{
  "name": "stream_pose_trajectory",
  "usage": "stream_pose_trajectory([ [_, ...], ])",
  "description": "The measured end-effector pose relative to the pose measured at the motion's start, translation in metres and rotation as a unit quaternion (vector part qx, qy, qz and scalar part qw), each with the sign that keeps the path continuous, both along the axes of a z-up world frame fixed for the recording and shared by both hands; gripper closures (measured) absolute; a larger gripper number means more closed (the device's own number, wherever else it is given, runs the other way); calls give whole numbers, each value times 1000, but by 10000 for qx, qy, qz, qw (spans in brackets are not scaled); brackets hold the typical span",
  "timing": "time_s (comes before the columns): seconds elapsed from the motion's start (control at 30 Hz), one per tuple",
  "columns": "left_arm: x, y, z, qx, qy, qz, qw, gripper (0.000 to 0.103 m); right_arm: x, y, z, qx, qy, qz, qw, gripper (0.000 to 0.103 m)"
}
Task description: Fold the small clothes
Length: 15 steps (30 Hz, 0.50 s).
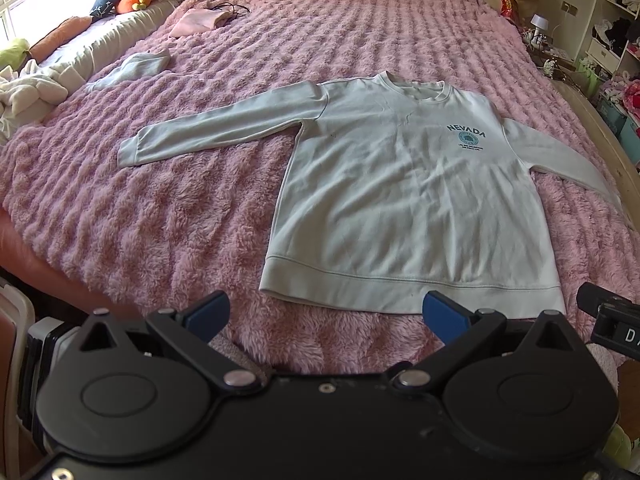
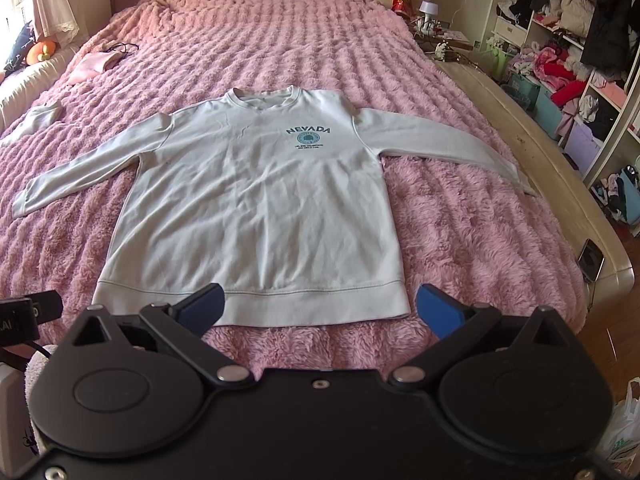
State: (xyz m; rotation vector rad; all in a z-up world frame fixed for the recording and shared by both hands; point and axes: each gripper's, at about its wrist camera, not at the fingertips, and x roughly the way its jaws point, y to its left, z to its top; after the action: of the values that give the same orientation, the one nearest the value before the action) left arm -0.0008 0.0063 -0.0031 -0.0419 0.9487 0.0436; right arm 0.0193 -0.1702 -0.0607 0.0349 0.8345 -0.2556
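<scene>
A pale long-sleeved sweatshirt with "NEVADA" printed on the chest lies flat, front up, on the pink fluffy bedspread, both sleeves spread out sideways and the hem toward me. It also shows in the right wrist view. My left gripper is open and empty, just short of the hem, left of its middle. My right gripper is open and empty, over the hem near its right corner. The sweatshirt's right cuff reaches the bed's right edge.
A small folded pale garment and a pink garment lie on the far left of the bed. Pillows and white cloth are at the left edge. A phone rests on the bed frame at right; cluttered shelves stand beyond.
</scene>
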Motion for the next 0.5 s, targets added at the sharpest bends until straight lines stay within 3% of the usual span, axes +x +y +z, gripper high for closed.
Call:
stream_pose_trajectory([
  [0.5,4,0,-3,13,55,2,10000,0,7,1,4,10,13,-6,10000,0],
])
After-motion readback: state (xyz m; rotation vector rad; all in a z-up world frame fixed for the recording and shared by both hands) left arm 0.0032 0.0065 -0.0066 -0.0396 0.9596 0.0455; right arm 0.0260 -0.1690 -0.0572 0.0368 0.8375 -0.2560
